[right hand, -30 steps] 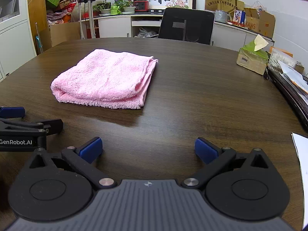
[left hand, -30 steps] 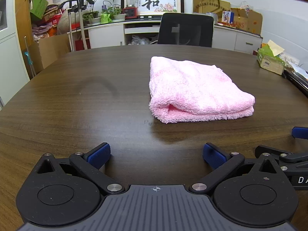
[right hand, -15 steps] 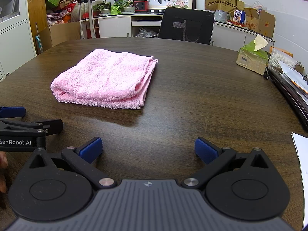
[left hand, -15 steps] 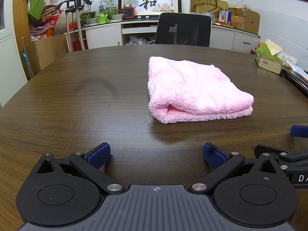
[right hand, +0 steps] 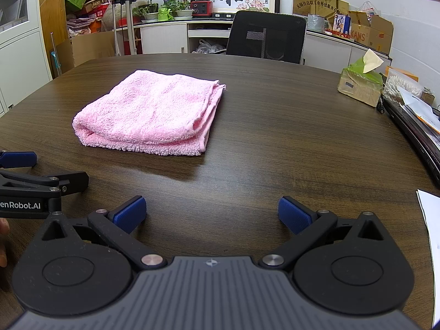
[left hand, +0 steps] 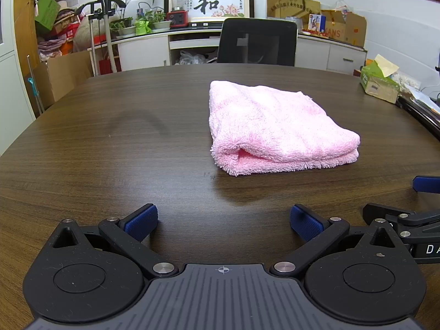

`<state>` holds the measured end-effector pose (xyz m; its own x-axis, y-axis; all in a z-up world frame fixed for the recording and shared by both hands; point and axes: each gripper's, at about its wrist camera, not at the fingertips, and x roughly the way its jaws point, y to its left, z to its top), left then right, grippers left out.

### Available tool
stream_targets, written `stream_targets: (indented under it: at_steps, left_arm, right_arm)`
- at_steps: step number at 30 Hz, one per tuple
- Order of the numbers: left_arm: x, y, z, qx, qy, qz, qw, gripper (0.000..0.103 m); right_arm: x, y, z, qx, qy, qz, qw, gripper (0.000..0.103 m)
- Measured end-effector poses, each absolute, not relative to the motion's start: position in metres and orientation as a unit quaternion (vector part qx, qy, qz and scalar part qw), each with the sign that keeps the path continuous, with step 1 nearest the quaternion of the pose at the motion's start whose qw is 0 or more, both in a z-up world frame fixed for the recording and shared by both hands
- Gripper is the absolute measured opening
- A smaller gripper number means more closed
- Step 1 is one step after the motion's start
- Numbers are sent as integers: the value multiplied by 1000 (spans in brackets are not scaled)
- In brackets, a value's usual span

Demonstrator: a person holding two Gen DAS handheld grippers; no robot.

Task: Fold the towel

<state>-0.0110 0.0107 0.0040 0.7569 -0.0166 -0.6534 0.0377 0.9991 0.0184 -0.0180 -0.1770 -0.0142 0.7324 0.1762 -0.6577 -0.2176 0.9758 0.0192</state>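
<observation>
A pink towel [left hand: 275, 126] lies folded into a thick rectangle on the dark wooden table [left hand: 110, 143]; it also shows in the right wrist view [right hand: 154, 115]. My left gripper [left hand: 223, 220] is open and empty, low over the table, well short of the towel's near edge. My right gripper [right hand: 211, 213] is open and empty, to the right of the towel's near edge. Part of the right gripper [left hand: 412, 220] shows at the right edge of the left wrist view. Part of the left gripper [right hand: 33, 187] shows at the left edge of the right wrist view.
A black office chair [left hand: 257, 42] stands behind the table's far edge. A green tissue box [right hand: 360, 82], a dark folder with papers [right hand: 412, 121] and a white sheet [right hand: 431, 220] lie along the table's right side. Cabinets and boxes line the back wall.
The left wrist view has drifted slightly, so the towel sits a little lower and nearer. The right gripper and the towel have not moved. Both grippers stay open.
</observation>
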Motion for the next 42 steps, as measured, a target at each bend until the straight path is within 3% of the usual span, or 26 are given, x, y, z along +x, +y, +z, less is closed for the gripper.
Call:
stream_targets:
  at_steps: [42]
  left_arm:
    - [-10,14,4,15,348,-15,937,103]
  right_arm:
    - [-18,-178,-14,-30,350,106,930,103]
